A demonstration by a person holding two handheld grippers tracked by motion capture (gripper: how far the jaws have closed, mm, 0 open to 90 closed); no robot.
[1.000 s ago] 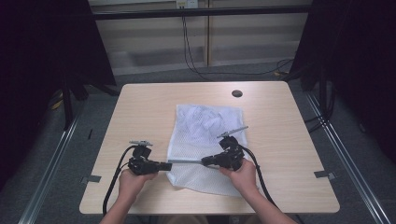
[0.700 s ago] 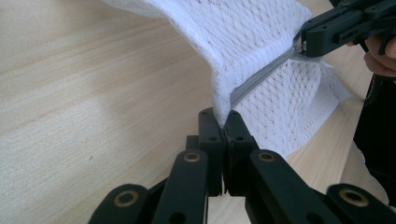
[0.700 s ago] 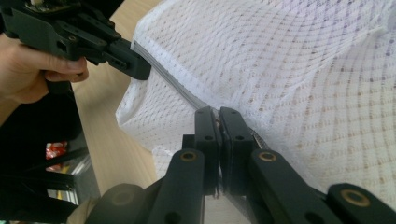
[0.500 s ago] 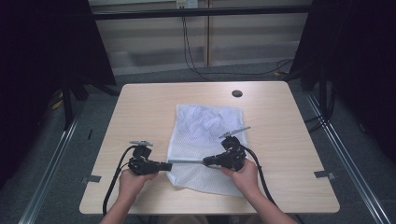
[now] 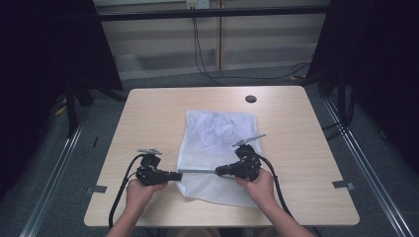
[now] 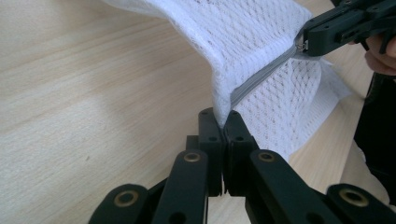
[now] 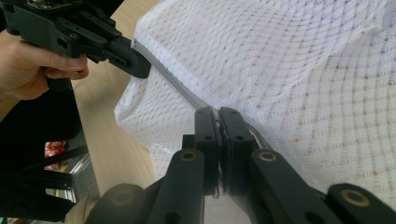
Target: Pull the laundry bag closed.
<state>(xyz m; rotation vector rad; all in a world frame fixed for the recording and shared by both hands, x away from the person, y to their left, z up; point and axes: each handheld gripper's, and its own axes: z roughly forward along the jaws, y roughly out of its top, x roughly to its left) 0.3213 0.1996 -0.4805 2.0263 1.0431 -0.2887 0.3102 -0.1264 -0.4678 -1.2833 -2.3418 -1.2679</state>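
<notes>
From the high view, a white mesh laundry bag with a grey zip (image 5: 217, 148) lies flat on the pale wooden desk (image 5: 148, 113), near the middle and reaching toward the person's edge. The left claw (image 5: 177, 175) grips the bag's left edge at the end of the zip, and the right claw (image 5: 220, 172) holds the zip farther along, over the bag itself. A straight grey stretch of zip runs taut between the two. Both hands come in from the near edge, with black cables looping back from each claw. A small dark round hole (image 5: 250, 98) sits in the desk near the far edge, well apart from the bag.

In the left gripper view, the left claw (image 6: 223, 122) is closed tight on the white mesh right at the end of the grey zip (image 6: 261, 77), and the fabric rises out of the jaws in a fold. Farther off, the right claw (image 6: 303, 43) pinches the zip at its metal slider.

In the right gripper view, the right claw (image 7: 218, 116) is clamped on the zip where it meets the mesh (image 7: 289, 70). Across the bag, the left claw (image 7: 142, 67) grips the bag's corner, the zip band stretched straight between them above the desk (image 7: 109, 140).
</notes>
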